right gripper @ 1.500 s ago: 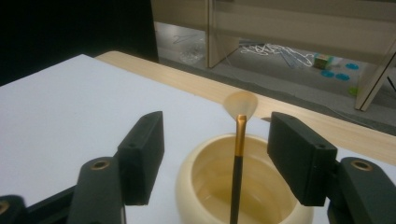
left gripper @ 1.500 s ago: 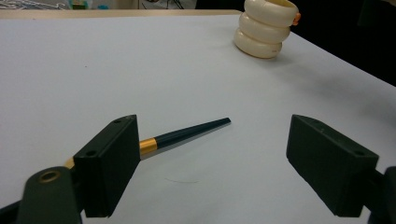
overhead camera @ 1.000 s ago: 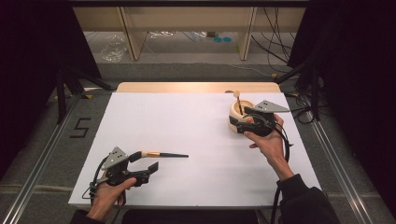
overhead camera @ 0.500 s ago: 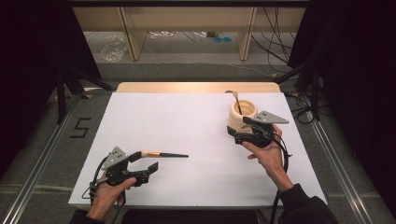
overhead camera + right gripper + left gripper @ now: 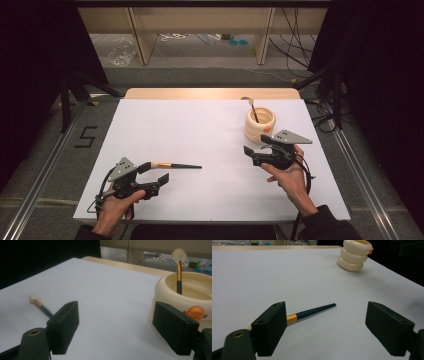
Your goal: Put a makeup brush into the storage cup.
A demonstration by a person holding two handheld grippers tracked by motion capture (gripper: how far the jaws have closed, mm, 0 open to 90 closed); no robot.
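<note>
One brush stands in the cream ribbed ceramic holder [image 5: 260, 125]; your right gripper [image 5: 256, 151], jaws just opened wide and empty, sits at its 6 o'clock. Your left gripper [image 5: 156, 175], also wide and empty, rests by the dark-handled, gold-banded makeup brush [image 5: 172, 164] lying at the mat's 7 o'clock. Next, probably close on that handle.

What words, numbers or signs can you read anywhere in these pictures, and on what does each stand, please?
"5": a dark digit marked on the floor left of the table.
The cream holder, the brush lying on the table and both grippers show no readable text.
</note>
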